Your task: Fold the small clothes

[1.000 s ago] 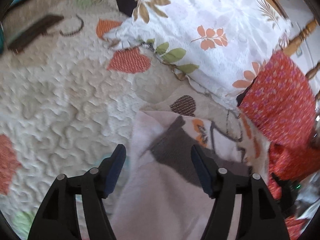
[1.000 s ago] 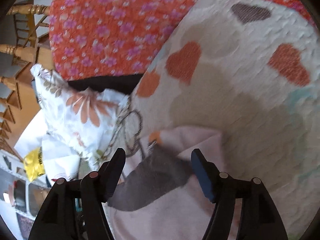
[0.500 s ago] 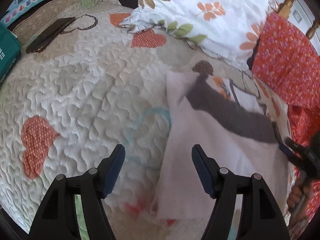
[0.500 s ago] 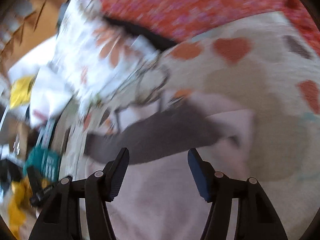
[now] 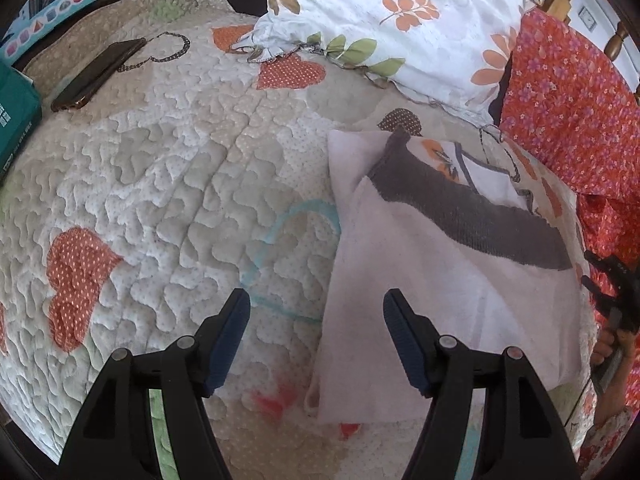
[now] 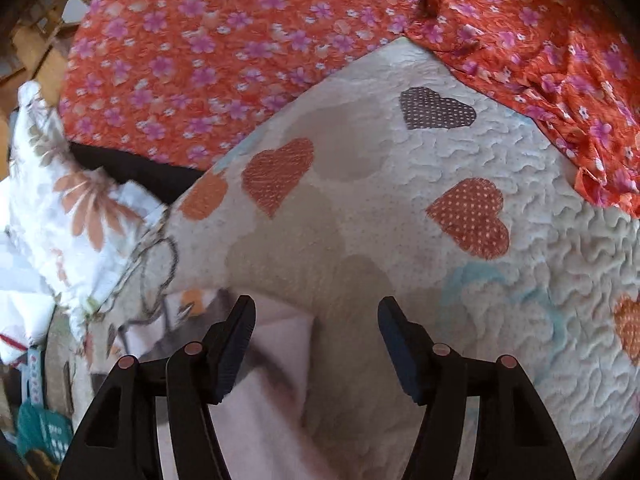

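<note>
My left tool (image 5: 316, 312) hangs released over the heart-patterned quilt (image 5: 168, 184), the pale pink garment (image 5: 420, 280) with its grey band lying flat just beside it. My right tool (image 6: 316, 320) hangs released above that garment's edge.

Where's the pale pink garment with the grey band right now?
In the left wrist view the pale pink garment lies flat on the heart quilt, right of centre, just below the floral pillow and beside the orange flowered cloth.
</note>
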`<control>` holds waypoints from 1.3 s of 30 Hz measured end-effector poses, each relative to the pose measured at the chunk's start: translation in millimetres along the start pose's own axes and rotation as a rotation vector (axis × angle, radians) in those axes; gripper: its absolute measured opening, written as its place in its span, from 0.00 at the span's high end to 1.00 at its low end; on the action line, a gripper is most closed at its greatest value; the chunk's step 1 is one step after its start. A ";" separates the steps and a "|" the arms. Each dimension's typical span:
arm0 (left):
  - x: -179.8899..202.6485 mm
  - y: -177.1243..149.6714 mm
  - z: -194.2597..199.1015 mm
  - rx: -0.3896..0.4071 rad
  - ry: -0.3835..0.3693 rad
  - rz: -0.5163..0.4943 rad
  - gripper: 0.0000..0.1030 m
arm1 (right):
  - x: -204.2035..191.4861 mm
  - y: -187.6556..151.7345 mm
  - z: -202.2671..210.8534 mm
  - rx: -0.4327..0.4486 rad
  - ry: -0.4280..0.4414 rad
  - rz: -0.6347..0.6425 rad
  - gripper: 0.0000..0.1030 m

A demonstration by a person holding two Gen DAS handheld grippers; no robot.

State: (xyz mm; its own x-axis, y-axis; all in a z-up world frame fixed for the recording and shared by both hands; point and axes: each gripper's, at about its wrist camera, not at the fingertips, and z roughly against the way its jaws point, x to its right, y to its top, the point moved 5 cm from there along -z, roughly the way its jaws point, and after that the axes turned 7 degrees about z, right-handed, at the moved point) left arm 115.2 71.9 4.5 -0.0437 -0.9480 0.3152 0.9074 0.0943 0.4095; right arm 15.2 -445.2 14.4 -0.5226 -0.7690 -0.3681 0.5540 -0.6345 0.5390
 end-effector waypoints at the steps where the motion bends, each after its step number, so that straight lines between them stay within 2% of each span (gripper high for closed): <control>1: 0.0 -2.8 0.2 -0.001 0.004 -0.007 0.33 | -6.8 -5.5 5.8 -0.010 0.015 0.023 0.34; 5: -3.8 -21.1 -5.7 -0.038 0.005 -0.014 0.32 | -27.6 -32.7 28.7 -0.050 0.092 0.068 0.33; 8: -7.1 -37.1 -17.6 -0.091 -0.037 0.003 0.31 | -37.7 -54.4 48.5 -0.075 0.135 0.112 0.30; 11: 3.2 -45.0 -18.0 -0.039 -0.030 -0.054 0.28 | -38.1 -72.8 66.1 -0.083 0.148 0.140 0.29; 12: 9.5 -47.0 -18.6 -0.045 -0.016 -0.087 0.47 | -35.3 -77.4 71.5 -0.079 0.149 0.143 0.29; 14: 15.5 -49.3 -18.4 -0.065 0.041 -0.131 0.92 | -25.6 -86.9 83.3 -0.059 0.134 0.139 0.29; 20: -7.7 -33.6 2.5 -0.032 0.088 -0.026 0.97 | 5.9 -94.4 105.6 -0.026 0.124 0.060 0.29; 24: -18.5 -33.7 10.2 -0.039 0.049 0.034 0.97 | 24.7 -101.8 111.3 -0.033 0.130 -0.008 0.28; 28: -16.5 -41.7 17.8 -0.031 0.045 0.042 0.96 | 39.1 -117.3 104.9 -0.082 0.124 -0.084 0.27; 32: -14.6 -46.4 28.7 -0.016 0.009 0.074 0.96 | 44.7 -135.0 97.6 -0.119 0.131 -0.120 0.25; 34: -12.7 -47.2 31.9 -0.008 -0.002 0.078 0.90 | 42.4 -141.8 92.0 -0.138 0.133 -0.110 0.25; 36: -11.9 -49.0 37.5 0.010 -0.010 0.082 0.68 | 40.2 -147.7 85.6 -0.155 0.133 -0.107 0.25; 38: -11.3 -50.0 41.1 0.028 -0.010 0.083 0.56 | 37.7 -152.0 78.0 -0.168 0.131 -0.107 0.25; 39: -11.4 -49.8 41.3 0.033 -0.007 0.081 0.53 | 36.9 -153.4 75.1 -0.172 0.130 -0.104 0.25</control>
State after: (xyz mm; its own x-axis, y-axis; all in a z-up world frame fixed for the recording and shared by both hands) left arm 53.2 90.6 16.0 0.0265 -0.9346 0.3546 0.8939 0.1809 0.4100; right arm -137.8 -370.3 -25.0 -0.5008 -0.6954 -0.5153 0.6097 -0.7060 0.3602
